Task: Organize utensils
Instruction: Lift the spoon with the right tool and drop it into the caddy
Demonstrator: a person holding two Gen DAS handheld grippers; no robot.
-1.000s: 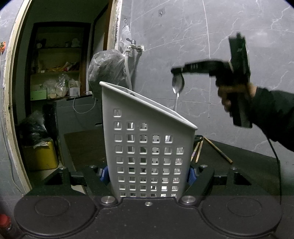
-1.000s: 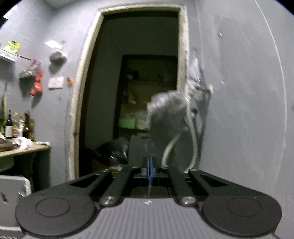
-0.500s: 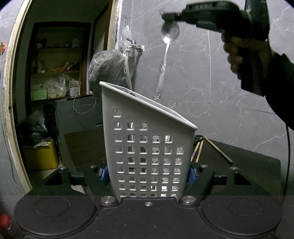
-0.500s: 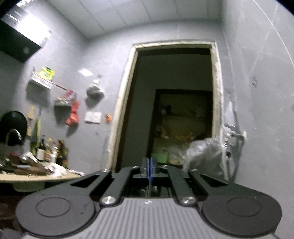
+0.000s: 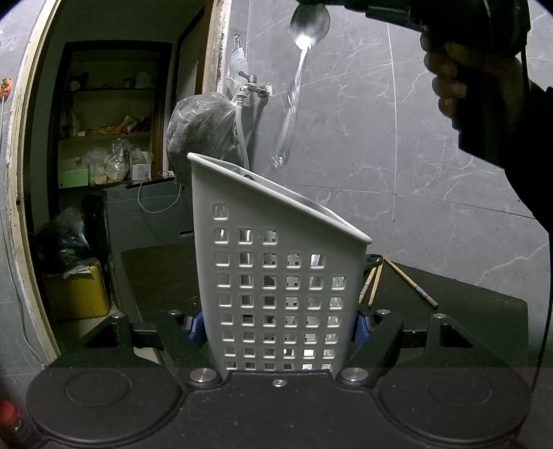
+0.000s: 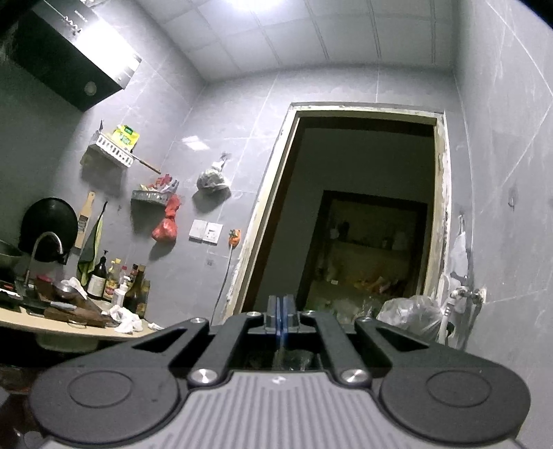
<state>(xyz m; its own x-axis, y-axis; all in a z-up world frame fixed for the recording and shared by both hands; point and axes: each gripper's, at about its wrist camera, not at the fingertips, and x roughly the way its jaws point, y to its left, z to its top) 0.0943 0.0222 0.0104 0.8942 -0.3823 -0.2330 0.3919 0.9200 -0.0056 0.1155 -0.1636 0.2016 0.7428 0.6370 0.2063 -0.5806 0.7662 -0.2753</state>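
Dark worktop; white perforated caddy upright near its front edge, clamped by left gripper fingers. Right gripper fingers clenched on spoon, hanging handle-down above caddy's back rim. Chopsticks lie behind caddy.

No lettering, label or number can be read on anything here.

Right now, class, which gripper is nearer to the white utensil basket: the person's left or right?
Left. The left gripper clamps the white utensil basket between its blue pads. The right gripper is above it, apart, holding a spoon by its bowl.
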